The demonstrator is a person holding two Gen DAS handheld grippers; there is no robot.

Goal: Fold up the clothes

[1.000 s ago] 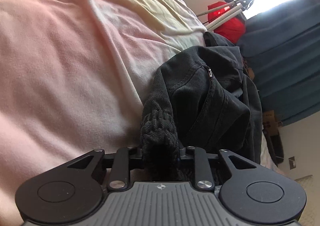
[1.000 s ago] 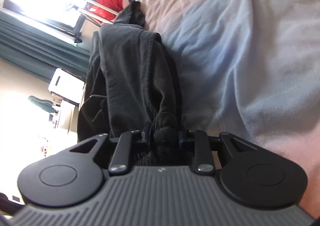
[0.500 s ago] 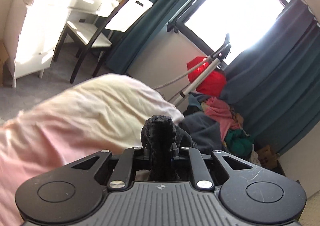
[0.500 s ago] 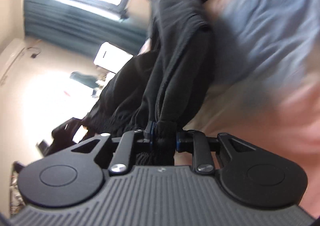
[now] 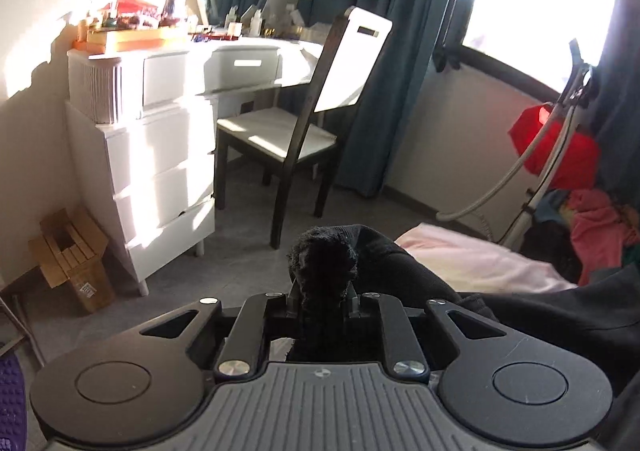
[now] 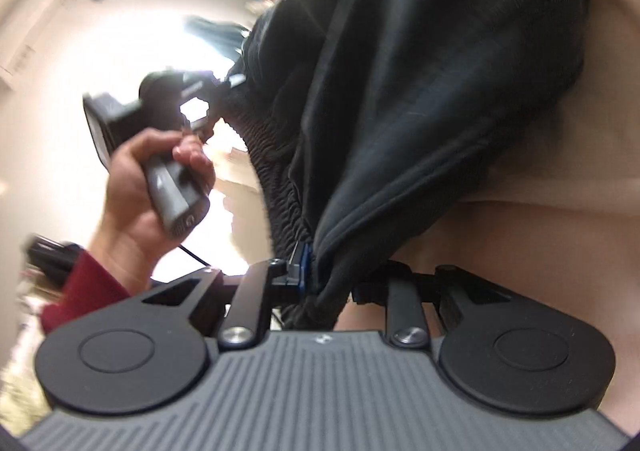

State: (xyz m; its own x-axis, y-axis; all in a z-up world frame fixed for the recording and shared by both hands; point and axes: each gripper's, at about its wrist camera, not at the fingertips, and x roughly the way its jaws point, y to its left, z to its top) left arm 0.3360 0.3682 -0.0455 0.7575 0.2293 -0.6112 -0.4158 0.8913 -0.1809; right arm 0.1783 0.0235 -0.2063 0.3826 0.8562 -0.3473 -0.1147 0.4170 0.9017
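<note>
Garment: a black garment (image 6: 420,91) with a gathered elastic band is held up between the two grippers; part of it is seen draped over the pink bed cover (image 5: 480,263) in the left wrist view.
Left gripper (image 5: 322,297): pressed together on a bunched, ribbed edge of the cloth, which sticks up between the jaws.
Right gripper (image 6: 320,283): pinched on a seamed edge just beside the elastic band (the view is blurred, so the exact spot cannot be told).
Person: a hand (image 6: 140,187) in a red sleeve is seen gripping the left tool's handle in the right wrist view.
Handling: the fabric is judged soft, limp and fairly thick, with some weight; sagging between the two holds is to be expected, and little slipperiness.
Where to hold: the band and seams are judged the firmest places, since they bunch less than the loose body.
Fold state: no finished fold is shown; the hanging cloth fits either spreading out or carrying over.
</note>
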